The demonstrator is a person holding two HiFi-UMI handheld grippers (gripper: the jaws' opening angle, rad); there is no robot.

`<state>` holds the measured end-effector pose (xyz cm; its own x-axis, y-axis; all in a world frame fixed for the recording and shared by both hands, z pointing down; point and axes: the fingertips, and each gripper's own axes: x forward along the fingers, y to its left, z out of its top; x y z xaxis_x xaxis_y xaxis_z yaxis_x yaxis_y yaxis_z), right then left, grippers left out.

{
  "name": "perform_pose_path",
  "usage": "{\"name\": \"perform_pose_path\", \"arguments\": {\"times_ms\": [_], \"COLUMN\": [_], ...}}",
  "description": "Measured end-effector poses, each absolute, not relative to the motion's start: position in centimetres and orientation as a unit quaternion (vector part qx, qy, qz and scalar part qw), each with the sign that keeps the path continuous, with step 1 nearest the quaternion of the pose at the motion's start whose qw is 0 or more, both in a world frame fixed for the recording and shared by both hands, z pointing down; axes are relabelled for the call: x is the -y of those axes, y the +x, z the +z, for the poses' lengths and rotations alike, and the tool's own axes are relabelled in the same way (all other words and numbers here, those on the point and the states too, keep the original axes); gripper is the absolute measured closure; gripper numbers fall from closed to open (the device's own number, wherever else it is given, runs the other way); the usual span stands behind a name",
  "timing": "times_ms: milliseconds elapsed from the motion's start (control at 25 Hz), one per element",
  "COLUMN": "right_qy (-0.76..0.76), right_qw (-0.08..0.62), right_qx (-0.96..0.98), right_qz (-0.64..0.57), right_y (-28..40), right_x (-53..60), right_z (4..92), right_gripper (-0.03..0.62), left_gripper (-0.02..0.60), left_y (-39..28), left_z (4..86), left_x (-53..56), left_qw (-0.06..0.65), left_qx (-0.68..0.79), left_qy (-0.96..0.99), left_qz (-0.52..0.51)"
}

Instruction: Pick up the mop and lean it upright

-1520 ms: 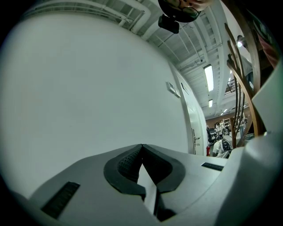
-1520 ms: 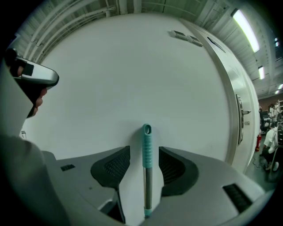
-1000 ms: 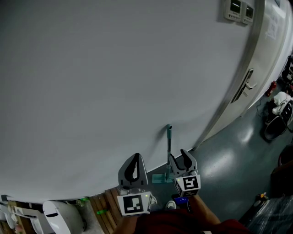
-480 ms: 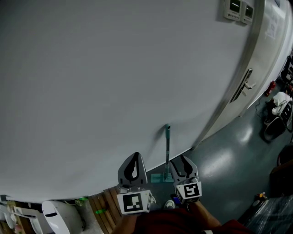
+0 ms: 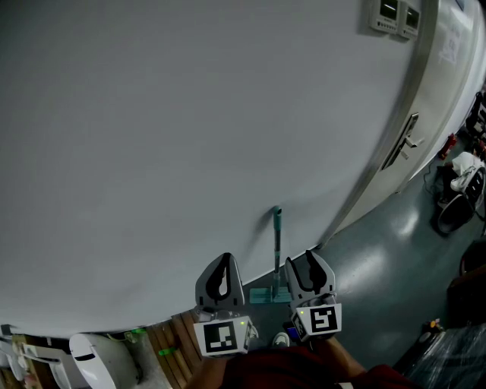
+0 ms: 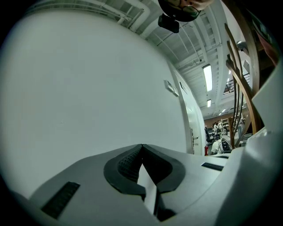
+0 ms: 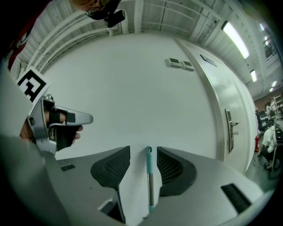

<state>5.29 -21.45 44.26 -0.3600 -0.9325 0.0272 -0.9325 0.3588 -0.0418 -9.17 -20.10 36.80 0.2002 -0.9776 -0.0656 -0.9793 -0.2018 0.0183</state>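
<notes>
The mop stands upright against the white wall (image 5: 190, 137). Its metal handle with a teal grip (image 5: 277, 239) rises from a teal head (image 5: 266, 295) on the floor. My right gripper (image 5: 304, 264) is open just right of the handle and apart from it. In the right gripper view the handle (image 7: 149, 176) shows in the gap beyond the open right gripper (image 7: 143, 165), touching neither jaw. My left gripper (image 5: 222, 264) is shut on nothing, left of the mop. In its own view the left gripper (image 6: 142, 148) faces the bare wall.
A grey door with a lever handle (image 5: 403, 144) is right of the mop, with two wall panels (image 5: 396, 15) above it. Wooden slats (image 5: 179, 351) and a white object (image 5: 95, 357) lie at lower left. Cluttered gear (image 5: 463, 182) sits at far right on the grey floor.
My right gripper has come off the mop handle and shifted back and to the right. The mop stays leaning on the wall by itself. The left gripper has barely moved.
</notes>
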Motion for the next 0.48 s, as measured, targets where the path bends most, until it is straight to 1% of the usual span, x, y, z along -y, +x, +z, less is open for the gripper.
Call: {"name": "perform_pose_path", "arguments": {"times_ms": [160,320,400,480], "right_qy": [-0.563,-0.559,-0.56,-0.561], "right_qw": [0.031,0.044,0.046,0.049], "right_qx": [-0.826,-0.827,-0.827,-0.826], "right_qz": [-0.018,-0.027,-0.024,-0.018], "right_y": [5.1,5.1,5.2,5.2], "right_x": [21.3,21.2,21.1,21.0], "right_z": [41.2,39.5,38.9,38.3], "right_gripper": [0.396,0.398,0.418,0.463], "left_gripper": [0.568,0.568,0.568,0.568], "left_y": [-9.1,-9.0,-9.0,-9.1], "left_z": [36.6,36.4,36.2,36.2], "left_x": [20.1,19.9,19.8,19.8], "left_qw": [0.016,0.016,0.018,0.017], "left_qx": [-0.631,-0.629,-0.629,-0.63], "left_qy": [-0.775,-0.776,-0.777,-0.776], "left_qz": [0.032,0.034,0.034,0.035]}}
